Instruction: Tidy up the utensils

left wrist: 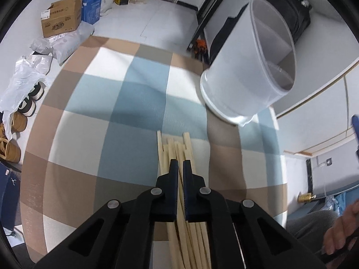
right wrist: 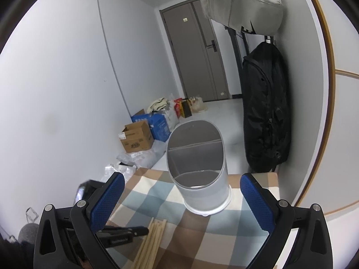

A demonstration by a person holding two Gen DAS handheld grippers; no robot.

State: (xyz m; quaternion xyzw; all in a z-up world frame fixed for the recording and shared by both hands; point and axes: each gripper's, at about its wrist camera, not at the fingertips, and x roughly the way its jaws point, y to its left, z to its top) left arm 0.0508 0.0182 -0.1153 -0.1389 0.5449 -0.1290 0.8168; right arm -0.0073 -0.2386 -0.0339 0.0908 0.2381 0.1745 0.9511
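The bundle of wooden chopsticks point(left wrist: 177, 154) lies on the checked tablecloth point(left wrist: 89, 116), near the person's edge of the table, tips pointing toward the far side. They look light, stiff and smooth, so loose sticks can slide or fan apart; a hold near the middle of their length would probably balance best, since a pinch at one end may let the far ends droop or scissor.

The left gripper point(left wrist: 180, 163) has its jaws pinched together over the bundle, one stick showing in the narrow slit between them; it appears to clamp only part of the bundle, so the other sticks may stay behind.

To the right and further back stands the white utensil holder point(left wrist: 244, 71), upright on the cloth, its oval mouth split by a divider into compartments, both seemingly empty. The cloth between bundle and holder is bare.

The right gripper point(right wrist: 182, 198) hovers with jaws wide apart, holding nothing, facing the holder. Boxes and bags sit on the floor beyond.
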